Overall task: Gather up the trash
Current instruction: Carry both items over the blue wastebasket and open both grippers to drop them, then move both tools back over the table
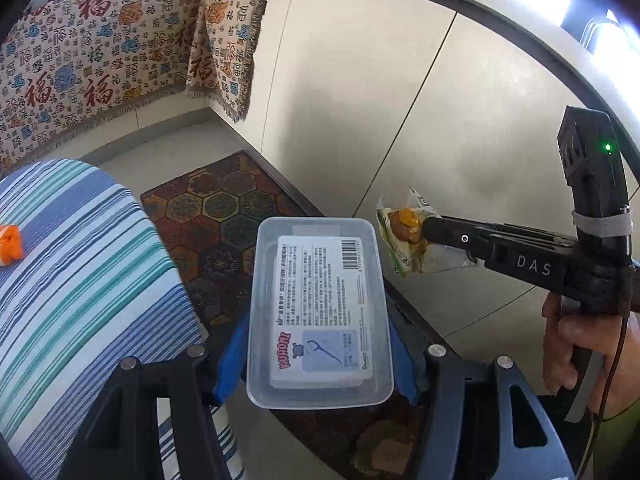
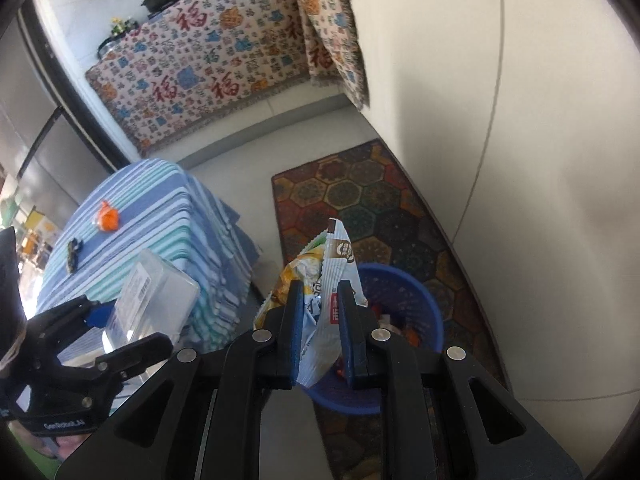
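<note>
Right wrist view: round blue plastic waste basket (image 2: 416,300) on patterned floor rug (image 2: 360,200) sits below right gripper (image 2: 320,320), fingers pinching crumpled snack wrapper (image 2: 332,276) over it, likely for dropping, while left gripper (image 1: 316,364) clamps clear rectangular plastic box (image 1: 320,312)

A table (image 2: 168,200) under a blue, teal and white striped cloth carries an orange crumpled wrapper (image 2: 108,216) and, nearer its edge, a small dark object (image 2: 73,254). Beside it, the pale floor (image 2: 320,132) bears a hexagon-patterned rug (image 2: 360,200), with a blue basket (image 2: 416,292) standing on it.
</note>
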`<state>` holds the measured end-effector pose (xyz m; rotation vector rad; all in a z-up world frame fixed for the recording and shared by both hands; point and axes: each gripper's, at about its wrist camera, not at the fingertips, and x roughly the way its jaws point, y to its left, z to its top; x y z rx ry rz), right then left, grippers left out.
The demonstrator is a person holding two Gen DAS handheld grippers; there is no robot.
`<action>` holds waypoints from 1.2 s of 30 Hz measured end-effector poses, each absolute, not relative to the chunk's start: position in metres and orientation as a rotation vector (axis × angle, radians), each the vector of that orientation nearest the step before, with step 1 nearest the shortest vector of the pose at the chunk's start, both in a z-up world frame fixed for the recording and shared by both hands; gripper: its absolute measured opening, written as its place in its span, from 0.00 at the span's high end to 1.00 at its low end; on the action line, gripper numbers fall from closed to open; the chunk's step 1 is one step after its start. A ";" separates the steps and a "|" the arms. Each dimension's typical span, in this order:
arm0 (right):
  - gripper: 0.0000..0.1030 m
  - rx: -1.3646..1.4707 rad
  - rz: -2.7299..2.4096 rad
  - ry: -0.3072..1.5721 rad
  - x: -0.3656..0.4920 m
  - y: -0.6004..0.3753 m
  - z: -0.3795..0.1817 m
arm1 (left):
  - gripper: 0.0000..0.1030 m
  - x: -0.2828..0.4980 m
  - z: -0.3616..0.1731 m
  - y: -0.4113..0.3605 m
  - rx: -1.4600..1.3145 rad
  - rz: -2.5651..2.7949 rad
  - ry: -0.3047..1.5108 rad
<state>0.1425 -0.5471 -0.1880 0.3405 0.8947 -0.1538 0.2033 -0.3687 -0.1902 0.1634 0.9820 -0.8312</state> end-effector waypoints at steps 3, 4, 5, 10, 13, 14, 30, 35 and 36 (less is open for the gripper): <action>0.85 0.384 -0.174 0.894 0.142 -0.564 -0.204 | 0.40 0.206 -0.208 -0.394 0.188 -0.834 0.996; 0.85 0.403 -0.177 0.892 0.142 -0.568 -0.210 | 0.40 0.207 -0.213 -0.401 0.196 -0.832 1.001; 0.85 0.422 -0.178 0.891 0.142 -0.572 -0.215 | 0.40 0.207 -0.218 -0.405 0.202 -0.829 1.005; 0.85 0.456 -0.189 0.910 0.146 -0.585 -0.229 | 0.40 0.212 -0.245 -0.426 0.225 -0.820 1.033; 0.84 0.479 -0.197 0.911 0.147 -0.593 -0.234 | 0.39 0.217 -0.259 -0.432 0.228 -0.820 1.053; 0.84 0.496 -0.195 0.910 0.147 -0.597 -0.236 | 0.39 0.218 -0.263 -0.435 0.230 -0.820 1.058; 0.30 0.451 -0.281 0.777 0.141 -0.604 -0.207 | 0.30 0.222 -0.252 -0.430 0.149 -0.813 1.037; 0.17 0.340 -0.292 0.777 0.145 -0.583 -0.201 | 0.30 0.202 -0.218 -0.378 0.186 -0.774 0.965; 0.17 0.316 -0.297 0.777 0.146 -0.578 -0.201 | 0.30 0.200 -0.214 -0.364 0.191 -0.758 0.955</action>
